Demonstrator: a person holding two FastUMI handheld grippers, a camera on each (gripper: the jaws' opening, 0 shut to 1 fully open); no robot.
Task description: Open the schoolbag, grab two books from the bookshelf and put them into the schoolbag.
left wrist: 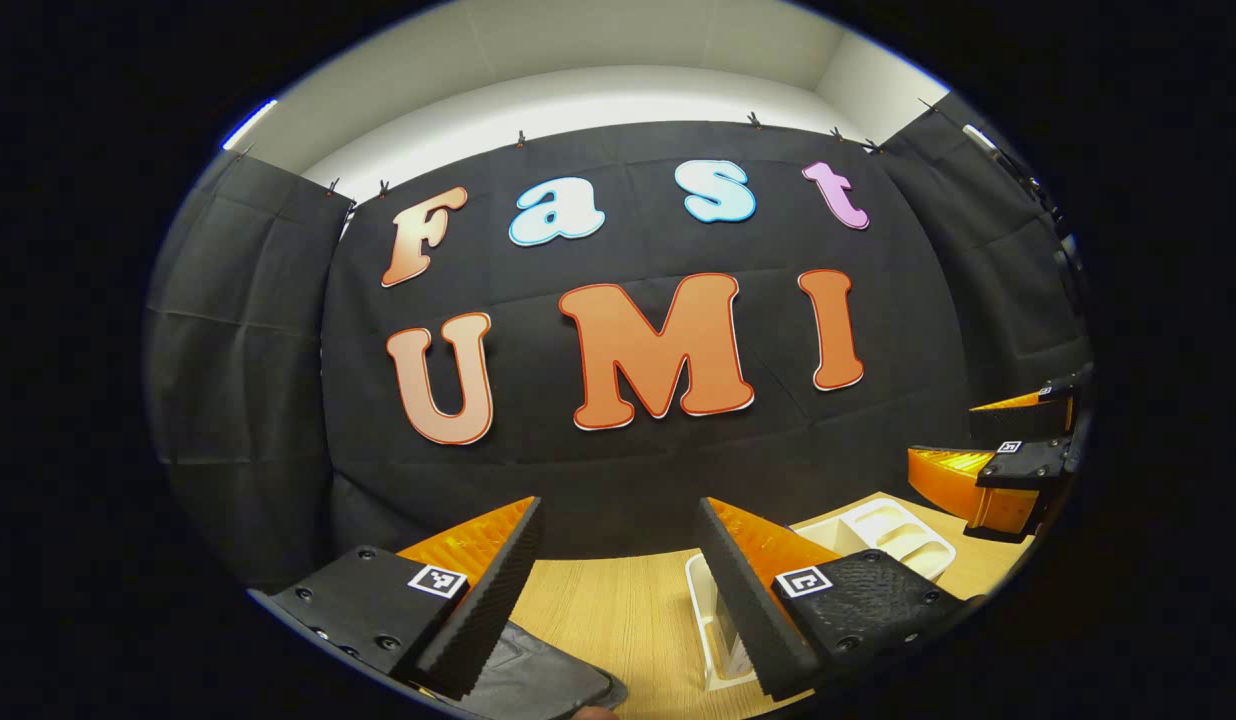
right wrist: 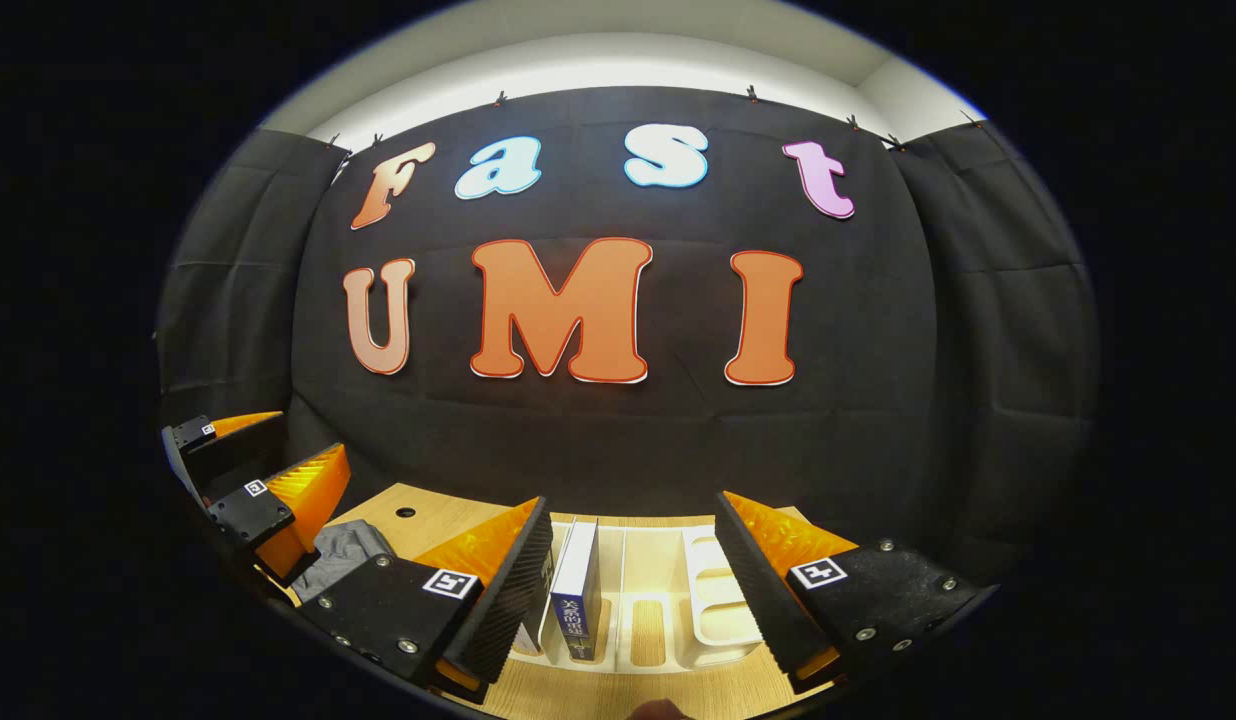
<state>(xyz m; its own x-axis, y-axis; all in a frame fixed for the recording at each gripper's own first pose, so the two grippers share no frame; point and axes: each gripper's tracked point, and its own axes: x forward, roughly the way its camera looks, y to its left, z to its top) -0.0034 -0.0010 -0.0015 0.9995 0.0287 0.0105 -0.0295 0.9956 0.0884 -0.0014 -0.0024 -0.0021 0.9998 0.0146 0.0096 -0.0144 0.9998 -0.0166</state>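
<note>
White bookshelf [right wrist: 668, 600] still holds a blue book [right wrist: 575, 590]; left claw [left wrist: 618, 590] and right claw [right wrist: 633, 590] gape empty, nothing visibly packed.

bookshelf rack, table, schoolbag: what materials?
Bookshelf rack: looks like moulded plastic, cream, smooth with a slight sheen, rounded cut-outs in the dividers. Table: wood-grain surface, matte, likely laminate. Schoolbag: grey fabric, soft creases; little of it visible, so tentative.
</note>
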